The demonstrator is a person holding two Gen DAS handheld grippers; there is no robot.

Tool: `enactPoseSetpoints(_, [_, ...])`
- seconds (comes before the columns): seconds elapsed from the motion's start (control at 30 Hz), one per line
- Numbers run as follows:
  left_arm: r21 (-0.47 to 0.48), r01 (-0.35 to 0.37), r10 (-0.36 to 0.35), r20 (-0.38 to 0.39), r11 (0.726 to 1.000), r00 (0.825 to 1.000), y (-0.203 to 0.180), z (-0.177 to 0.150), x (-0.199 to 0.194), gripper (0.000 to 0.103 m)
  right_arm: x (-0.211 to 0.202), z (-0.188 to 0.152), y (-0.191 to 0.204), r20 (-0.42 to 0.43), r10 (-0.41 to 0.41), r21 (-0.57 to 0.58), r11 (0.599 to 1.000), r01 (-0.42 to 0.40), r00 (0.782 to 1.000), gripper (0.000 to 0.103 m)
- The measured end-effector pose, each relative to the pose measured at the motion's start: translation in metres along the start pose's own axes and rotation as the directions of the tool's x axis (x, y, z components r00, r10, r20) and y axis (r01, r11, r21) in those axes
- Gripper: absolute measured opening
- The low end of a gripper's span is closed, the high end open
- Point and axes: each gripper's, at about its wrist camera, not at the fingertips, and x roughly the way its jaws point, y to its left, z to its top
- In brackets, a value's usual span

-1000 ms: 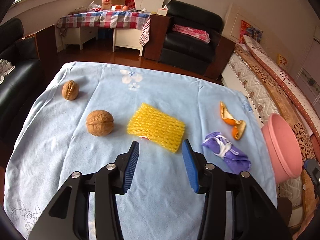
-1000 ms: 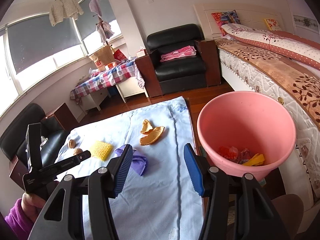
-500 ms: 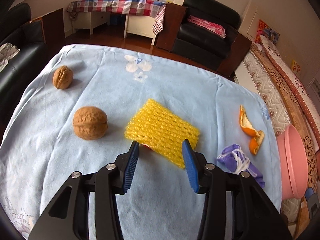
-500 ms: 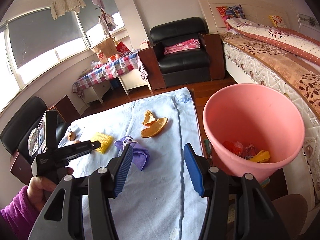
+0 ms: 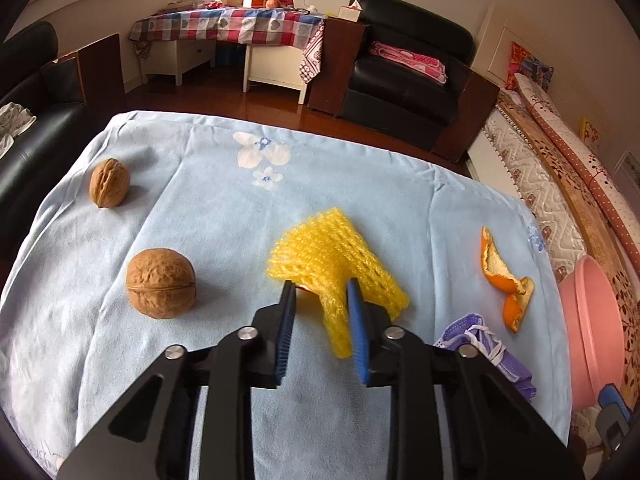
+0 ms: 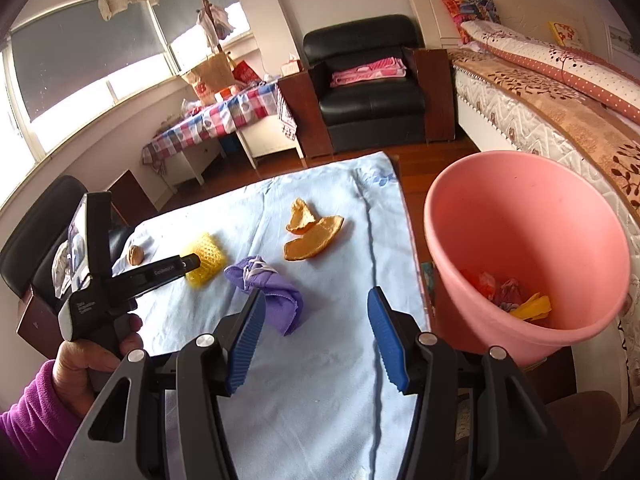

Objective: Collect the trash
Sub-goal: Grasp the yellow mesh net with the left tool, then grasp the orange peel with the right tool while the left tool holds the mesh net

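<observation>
1. Closest in, the left gripper (image 5: 320, 292) is pinching the near edge of the yellow foam net (image 5: 336, 260); the net bunches up between the blue pads, so the grip looks real, though I can't tell whether it has cleared the cloth.
2. The right gripper (image 6: 316, 316) hangs spread and holds nothing, above the near end of the blue tablecloth (image 6: 320, 400).
3. Just ahead of its left finger lies the crumpled purple cloth (image 6: 268, 284), its long axis running slantwise away from the fingers.
4. Beyond that sits the orange peel (image 6: 312, 236), well apart from the net.
5. The pink bin (image 6: 520, 248) stands off the table's right edge, some trash already inside. It is to the right of the net, so the left hand's carry must cross the whole table, while the right hand is far nearer the bin.
6. Farthest left, two walnuts (image 5: 160, 284) rest on the cloth, untouched.
</observation>
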Motion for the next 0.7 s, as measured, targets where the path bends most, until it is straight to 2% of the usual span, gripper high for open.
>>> enactPoseSetpoints(0.13, [0.010,0.039,-0.039,0.011,0.999,0.999,0.003,0.000,-0.007,0.018,0.011,0.009,0.009,-0.009,-0.006,-0.024,1.000,0.006,1.000,0.053])
enactPoseSetpoints(0.33, [0.027,0.095,-0.096,0.051,0.995,0.994,0.008,-0.001,-0.029,0.018,0.033,0.032,0.021,-0.021,0.016,-0.039,0.999,-0.017,1.000,0.053])
enactPoseSetpoints(0.5, [0.038,0.129,-0.132,0.065,0.991,0.989,0.012,-0.004,-0.043,0.018,0.061,0.050,0.036,-0.049,0.012,-0.115,0.993,-0.018,0.999,0.053])
enactPoseSetpoints(0.7, [0.011,0.170,-0.170,0.045,0.985,0.984,0.020,-0.004,-0.047,0.018,0.113,0.062,0.046,-0.153,-0.044,-0.208,0.978,0.012,0.987,0.050])
